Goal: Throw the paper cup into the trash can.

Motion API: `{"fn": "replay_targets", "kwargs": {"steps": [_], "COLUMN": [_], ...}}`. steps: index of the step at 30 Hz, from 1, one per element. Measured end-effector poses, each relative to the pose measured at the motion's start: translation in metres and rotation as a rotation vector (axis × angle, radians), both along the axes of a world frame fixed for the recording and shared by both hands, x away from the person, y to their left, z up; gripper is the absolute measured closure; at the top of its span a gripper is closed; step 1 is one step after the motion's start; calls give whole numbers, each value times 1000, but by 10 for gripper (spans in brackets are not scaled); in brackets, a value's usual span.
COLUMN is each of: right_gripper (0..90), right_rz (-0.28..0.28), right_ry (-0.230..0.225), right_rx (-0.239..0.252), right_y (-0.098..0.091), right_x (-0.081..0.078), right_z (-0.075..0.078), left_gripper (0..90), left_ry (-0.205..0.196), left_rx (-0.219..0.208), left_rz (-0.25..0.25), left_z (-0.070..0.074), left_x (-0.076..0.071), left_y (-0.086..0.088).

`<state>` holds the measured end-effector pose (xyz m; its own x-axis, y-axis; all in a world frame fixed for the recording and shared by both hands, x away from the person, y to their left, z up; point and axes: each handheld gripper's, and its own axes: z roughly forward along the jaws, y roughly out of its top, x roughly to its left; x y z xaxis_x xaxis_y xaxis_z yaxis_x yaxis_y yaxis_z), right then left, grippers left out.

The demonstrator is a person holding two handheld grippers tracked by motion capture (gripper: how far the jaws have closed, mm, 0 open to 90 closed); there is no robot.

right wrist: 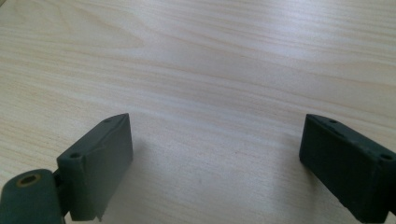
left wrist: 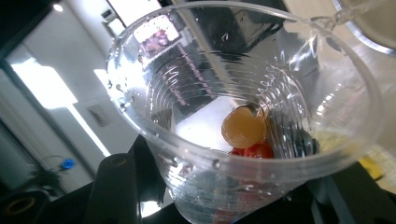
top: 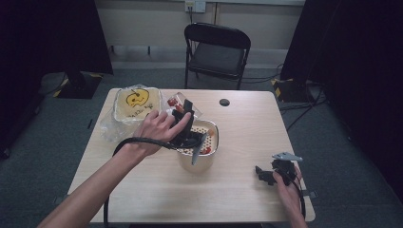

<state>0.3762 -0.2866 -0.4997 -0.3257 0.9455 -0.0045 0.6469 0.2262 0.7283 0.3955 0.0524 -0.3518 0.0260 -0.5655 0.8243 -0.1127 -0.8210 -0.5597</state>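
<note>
**Clear cup tipped over a pot on a pale wood table**

Nearest the lens in the left gripper view, a clear plastic cup (left wrist: 243, 116) is seen straight down its mouth, tilted, with ribbed walls and droplets inside. At its bottom lie a tan ball (left wrist: 243, 127), something red (left wrist: 254, 150) just under it and a dark piece (left wrist: 299, 140) beside them. The left gripper (top: 185, 124) has the cup clamped between its jaws, whose black bodies show at either side below the cup.

From the high view, the left hand (top: 154, 130) holds that gripper above a round cream pot (top: 197, 145) near the table's middle; the pot has pale contents and a bit of red at its rim. Behind and to the left sits a square container with a yellow smiley lid (top: 135, 102) on crinkled clear plastic wrap (top: 109, 126).

The right gripper (top: 266, 175) rests low at the table's near right edge, held by the right hand (top: 287, 187), well apart from the pot. Its jaws stand wide apart with nothing between them, bare wood grain beneath.

The table (top: 247, 137) is light wood with a dark round cap (top: 224, 102) near its far edge. Beyond it stands a black folding chair (top: 216, 52) on grey carpet, dark curtains hang at both sides, and cables trail along the floor at right.
</note>
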Motion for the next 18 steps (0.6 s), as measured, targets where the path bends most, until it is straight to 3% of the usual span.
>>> {"fn": "replay_targets", "kwargs": {"steps": [2, 3, 4, 7, 8, 9, 11, 12, 14, 16, 18], "right_gripper": [88, 88, 88, 88, 88, 88, 88, 88, 88, 89, 88], "right_rz": [0, -1, -1, -1, -1, 1, -1, 0, 0, 0, 0], "right_ry": [0, 0, 0, 0, 0, -2, 0, 0, 0, 0, -1], "right_rx": [0, -1, -1, -1, -1, -1, 1, 1, 0, 0, 0], "right_y": [0, 0, 0, 0, 0, 0, 0, 0, 0, 0, 0], "right_x": [0, 0, 0, 0, 0, 0, 0, 0, 0, 0, 0], "right_z": [0, 0, 0, 0, 0, 0, 0, 0, 0, 0, 0], "left_gripper": [457, 458, 458, 458, 459, 460, 460, 460, 461, 461, 461], "left_ry": [-5, -25, -25, -99, -99, -137, -132, -158, -156, -185, -166], "left_rx": [34, 53, 53, 192, 192, 258, 274, 300, 306, 337, 325], "left_rz": [-7, -14, -14, -20, -20, -40, -41, -43, -39, -40, -44], "left_z": [0, 0, 0, -2, -2, -6, -6, -6, -6, -7, -6], "left_x": [-1, 0, 0, -4, -4, -6, -7, -8, -8, -8, -7], "left_y": [0, 0, 0, -1, -1, -1, -2, -3, -4, -5, -5]}}
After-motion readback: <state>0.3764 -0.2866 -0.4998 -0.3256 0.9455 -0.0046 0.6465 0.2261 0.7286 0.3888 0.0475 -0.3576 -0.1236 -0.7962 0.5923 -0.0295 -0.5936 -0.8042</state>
